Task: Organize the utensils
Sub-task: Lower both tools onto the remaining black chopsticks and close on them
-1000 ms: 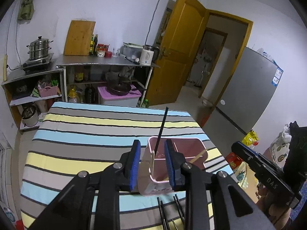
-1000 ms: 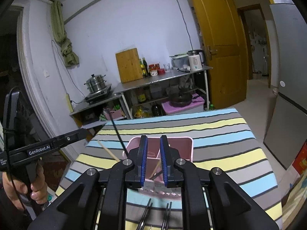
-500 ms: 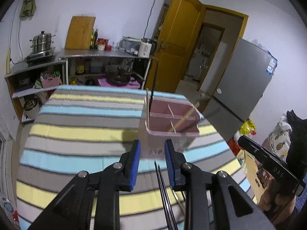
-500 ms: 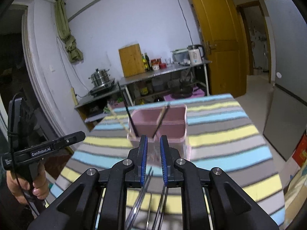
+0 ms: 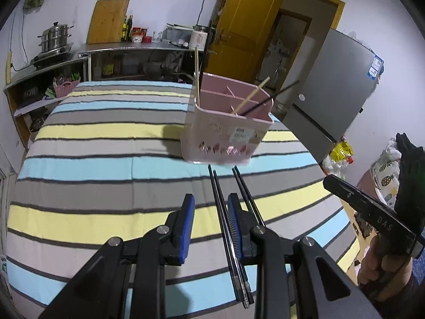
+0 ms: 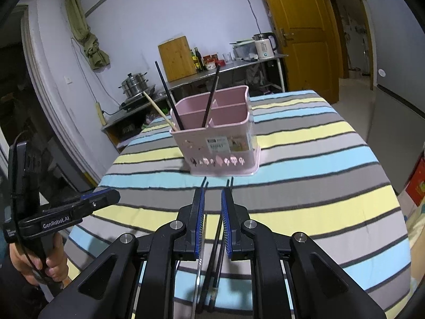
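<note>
A pink utensil holder (image 5: 228, 130) with compartments stands on the striped table; it also shows in the right wrist view (image 6: 217, 135). Wooden and black chopsticks (image 6: 167, 98) lean inside it. Loose black chopsticks (image 5: 225, 226) lie on the cloth in front of it, running under both grippers; they also show in the right wrist view (image 6: 212, 265). My left gripper (image 5: 209, 207) is open and empty above them. My right gripper (image 6: 212, 199) has its jaws a small gap apart, empty, over the same chopsticks.
The striped tablecloth (image 5: 93, 159) covers the table. Behind it stands a steel counter (image 5: 132, 47) with a cutting board, bottles and a kettle. A steamer pot (image 6: 135, 87) sits at left. A fridge (image 5: 337, 87) and yellow door (image 6: 300, 26) stand at right.
Both grippers have pulled back from the pink holder toward the table's near side. The holder now stands free and farther away, and the loose chopsticks lie below the fingers.
</note>
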The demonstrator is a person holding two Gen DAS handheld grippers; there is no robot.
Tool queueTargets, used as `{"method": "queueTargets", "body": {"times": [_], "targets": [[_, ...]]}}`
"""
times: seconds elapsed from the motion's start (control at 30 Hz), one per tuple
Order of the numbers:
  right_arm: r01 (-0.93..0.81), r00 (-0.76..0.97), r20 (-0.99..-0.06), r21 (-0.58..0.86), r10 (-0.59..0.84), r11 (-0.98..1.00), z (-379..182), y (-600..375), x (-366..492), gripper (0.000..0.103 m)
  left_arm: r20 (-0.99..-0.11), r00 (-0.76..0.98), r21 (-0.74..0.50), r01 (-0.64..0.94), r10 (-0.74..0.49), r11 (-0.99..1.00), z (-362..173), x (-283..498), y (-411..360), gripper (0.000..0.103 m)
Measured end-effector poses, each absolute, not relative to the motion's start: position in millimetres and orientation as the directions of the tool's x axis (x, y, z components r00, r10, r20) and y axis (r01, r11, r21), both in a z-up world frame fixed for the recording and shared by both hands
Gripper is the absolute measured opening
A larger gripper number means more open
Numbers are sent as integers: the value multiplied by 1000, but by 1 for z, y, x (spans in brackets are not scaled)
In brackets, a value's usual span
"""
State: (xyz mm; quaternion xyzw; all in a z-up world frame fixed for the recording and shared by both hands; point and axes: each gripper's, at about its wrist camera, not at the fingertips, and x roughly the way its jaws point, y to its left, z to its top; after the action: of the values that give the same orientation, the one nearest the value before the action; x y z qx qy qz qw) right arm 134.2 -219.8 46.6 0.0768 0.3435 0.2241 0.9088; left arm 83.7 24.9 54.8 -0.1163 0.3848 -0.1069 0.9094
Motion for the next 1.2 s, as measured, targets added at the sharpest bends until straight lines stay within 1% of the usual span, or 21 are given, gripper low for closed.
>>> {"method": "queueTargets", "body": {"times": [0.53, 0.9, 1.2], "targets": [[-342, 606, -656, 296, 450, 892, 13, -212, 141, 13, -719, 626, -308, 104, -303, 946, 28, 93, 18, 27], [-327, 521, -738, 291, 428, 899, -28, -196, 175, 13, -768, 558, -313, 100, -314, 944, -4, 146, 8, 27], [-323, 495, -762, 284, 417, 903, -43, -188, 199, 13, -789, 528, -306, 105, -314, 946, -17, 182, -2, 27]]}}
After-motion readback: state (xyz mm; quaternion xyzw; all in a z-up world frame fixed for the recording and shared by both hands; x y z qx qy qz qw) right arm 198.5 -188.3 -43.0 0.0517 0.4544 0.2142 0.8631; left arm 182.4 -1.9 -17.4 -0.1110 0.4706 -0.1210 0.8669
